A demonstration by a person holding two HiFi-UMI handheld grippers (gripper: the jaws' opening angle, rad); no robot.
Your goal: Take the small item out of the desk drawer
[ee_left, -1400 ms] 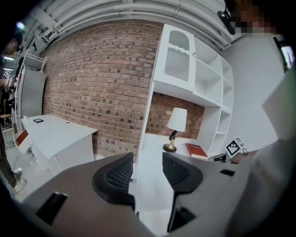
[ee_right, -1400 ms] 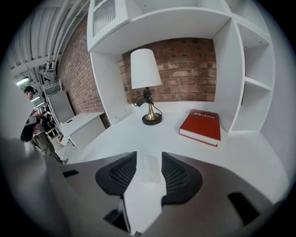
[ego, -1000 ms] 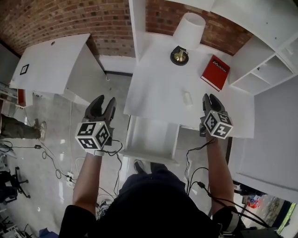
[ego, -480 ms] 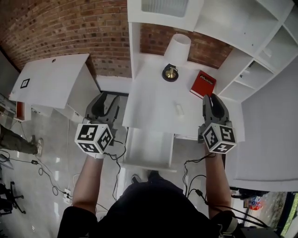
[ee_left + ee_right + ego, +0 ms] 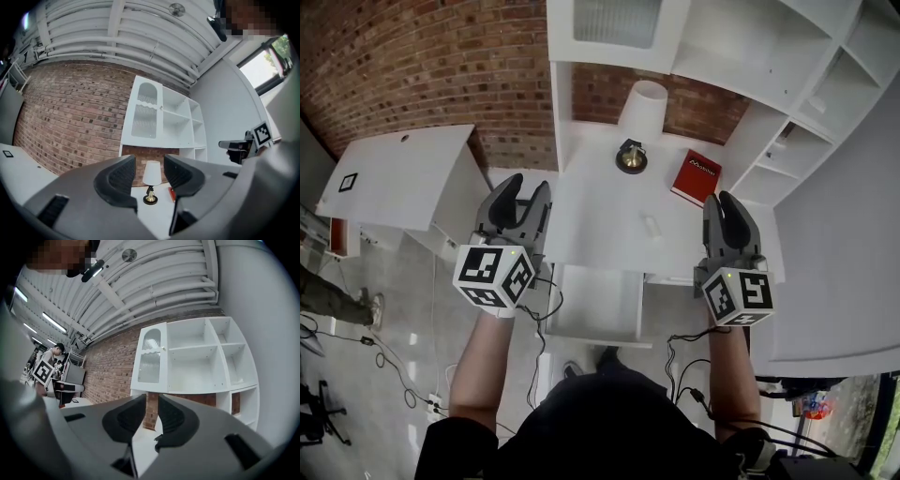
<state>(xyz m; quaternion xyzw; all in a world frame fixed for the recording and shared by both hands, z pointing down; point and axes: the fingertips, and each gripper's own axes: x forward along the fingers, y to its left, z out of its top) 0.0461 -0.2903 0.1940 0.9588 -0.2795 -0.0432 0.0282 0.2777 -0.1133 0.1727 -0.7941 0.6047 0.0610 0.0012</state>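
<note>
A small white item point(image 5: 652, 225) lies on top of the white desk point(image 5: 600, 202), between my two grippers and apart from both. Below the desk's front edge the drawer point(image 5: 595, 300) stands pulled out, its white inside bare. My left gripper point(image 5: 521, 194) is raised over the desk's left edge, open and holding nothing; in the left gripper view point(image 5: 150, 171) the lamp shows through the gap. My right gripper point(image 5: 727, 204) hangs over the desk's right end. Its jaws point(image 5: 152, 411) have just been closing and stand a narrow gap apart with nothing between them.
A white-shaded lamp point(image 5: 636, 127) and a red book point(image 5: 696, 176) stand at the back of the desk. White shelving point(image 5: 787, 84) rises behind and to the right against a brick wall. Another white table point(image 5: 394, 178) stands at left. Cables point(image 5: 394, 328) trail on the floor.
Both grippers have risen and now point level toward the shelving. The right jaws stand closer together than before. The small item still lies on the desk.
</note>
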